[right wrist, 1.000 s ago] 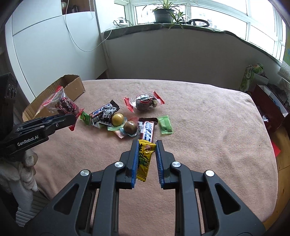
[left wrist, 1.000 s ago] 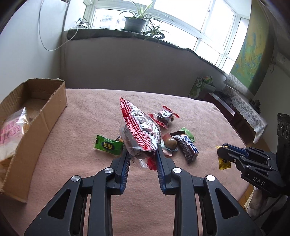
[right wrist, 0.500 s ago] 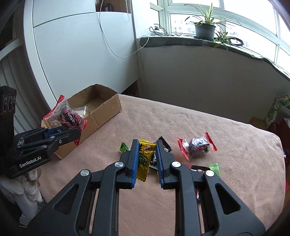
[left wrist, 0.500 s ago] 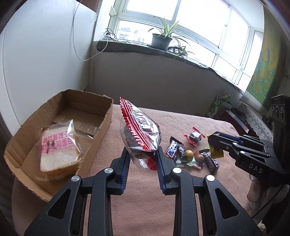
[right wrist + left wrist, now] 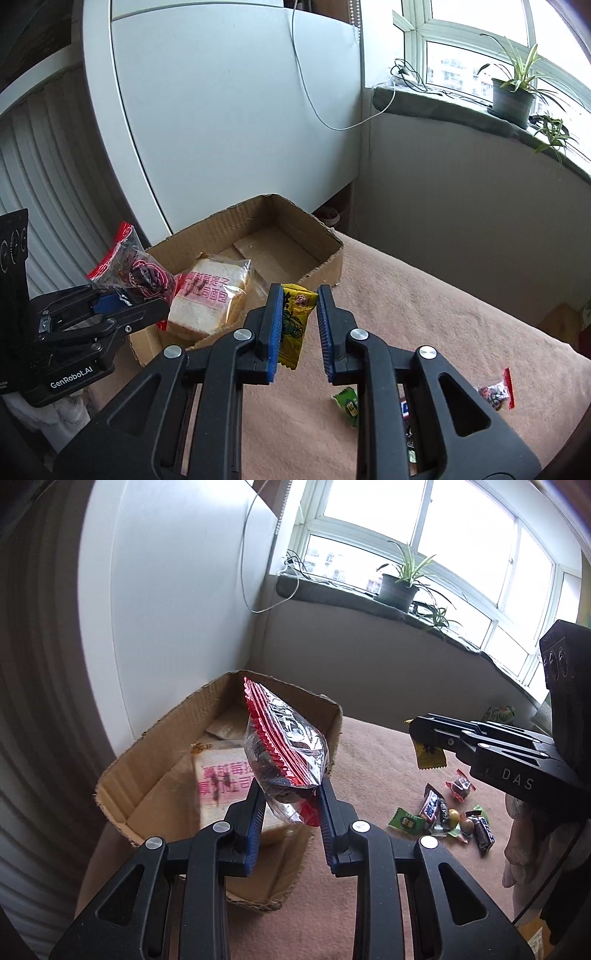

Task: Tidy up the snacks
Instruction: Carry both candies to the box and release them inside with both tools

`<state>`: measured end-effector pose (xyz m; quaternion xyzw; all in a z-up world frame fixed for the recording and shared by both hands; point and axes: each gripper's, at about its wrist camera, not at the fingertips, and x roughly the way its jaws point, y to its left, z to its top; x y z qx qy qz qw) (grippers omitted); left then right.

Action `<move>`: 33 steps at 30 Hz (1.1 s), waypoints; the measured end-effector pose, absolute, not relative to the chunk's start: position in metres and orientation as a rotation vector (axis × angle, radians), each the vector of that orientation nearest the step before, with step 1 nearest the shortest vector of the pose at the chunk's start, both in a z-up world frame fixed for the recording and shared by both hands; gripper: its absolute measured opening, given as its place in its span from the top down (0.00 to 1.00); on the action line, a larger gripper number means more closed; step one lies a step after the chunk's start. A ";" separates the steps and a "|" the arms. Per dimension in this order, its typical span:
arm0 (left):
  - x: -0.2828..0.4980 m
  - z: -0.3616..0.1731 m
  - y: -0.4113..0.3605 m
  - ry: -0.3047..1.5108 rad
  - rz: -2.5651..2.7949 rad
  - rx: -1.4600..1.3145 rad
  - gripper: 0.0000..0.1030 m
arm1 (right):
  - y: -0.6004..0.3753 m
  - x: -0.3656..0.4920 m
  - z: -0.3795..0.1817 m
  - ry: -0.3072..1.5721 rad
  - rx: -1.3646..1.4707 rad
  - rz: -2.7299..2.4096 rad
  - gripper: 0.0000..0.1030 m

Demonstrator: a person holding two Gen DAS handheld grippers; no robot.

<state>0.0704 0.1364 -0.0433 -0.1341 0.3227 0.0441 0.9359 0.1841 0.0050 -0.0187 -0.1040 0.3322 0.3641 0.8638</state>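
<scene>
My left gripper (image 5: 290, 794) is shut on a clear bag with red edges (image 5: 286, 749) and holds it above the near end of the cardboard box (image 5: 162, 731). A wrapped bread slice (image 5: 221, 786) lies in the box. My right gripper (image 5: 299, 302) is shut on a yellow candy packet (image 5: 295, 321), held in the air just right of the box (image 5: 295, 229). It also shows in the left wrist view (image 5: 424, 738), with the yellow packet (image 5: 428, 755) hanging from it. The left gripper (image 5: 125, 299) and its bag (image 5: 129, 269) show in the right wrist view.
Several snacks lie on the pink cloth: a green packet (image 5: 406, 819), chocolate bars (image 5: 432, 806), round candies (image 5: 465, 825) and a red-ended sweet (image 5: 460, 784). A white wall panel (image 5: 229, 110) stands behind the box. Potted plants (image 5: 399, 587) sit on the windowsill.
Both grippers have swung left toward the box with their snacks. The left one has gone from over the snack pile to above the box; the right one has come up beside it.
</scene>
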 end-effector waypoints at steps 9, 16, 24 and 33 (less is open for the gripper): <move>0.057 -0.051 0.166 0.677 0.188 -0.295 0.75 | 0.068 0.206 -0.028 0.720 -0.287 0.837 0.82; 0.057 -0.059 0.176 0.708 0.242 -0.290 0.75 | 0.098 0.227 -0.040 0.754 -0.321 0.854 0.82; 0.066 -0.062 0.177 0.733 0.274 -0.294 0.65 | 0.103 0.237 -0.048 0.786 -0.308 0.872 0.33; 0.064 -0.054 0.169 0.704 0.291 -0.290 0.47 | 0.072 0.235 -0.037 0.770 -0.297 0.833 0.25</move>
